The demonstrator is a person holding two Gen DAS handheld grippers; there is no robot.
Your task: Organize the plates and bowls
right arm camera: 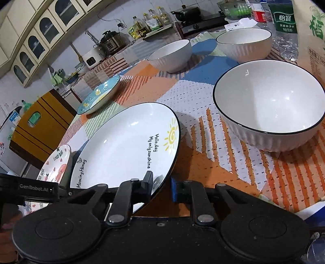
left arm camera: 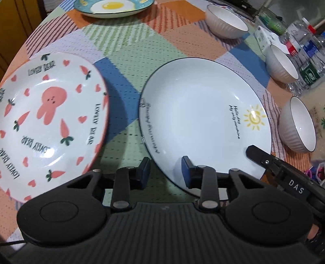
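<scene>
White plate [left arm camera: 195, 113] with dark rim and yellow sun; white plate [left arm camera: 50, 121] patterned with pink rabbit, carrots, hearts; blue plate [left arm camera: 113, 8] with fried-egg motif; ribbed white bowls [right arm camera: 270, 105], dark-rimmed.

Rabbit plate [left arm camera: 50, 121] — left edge cropped
</scene>
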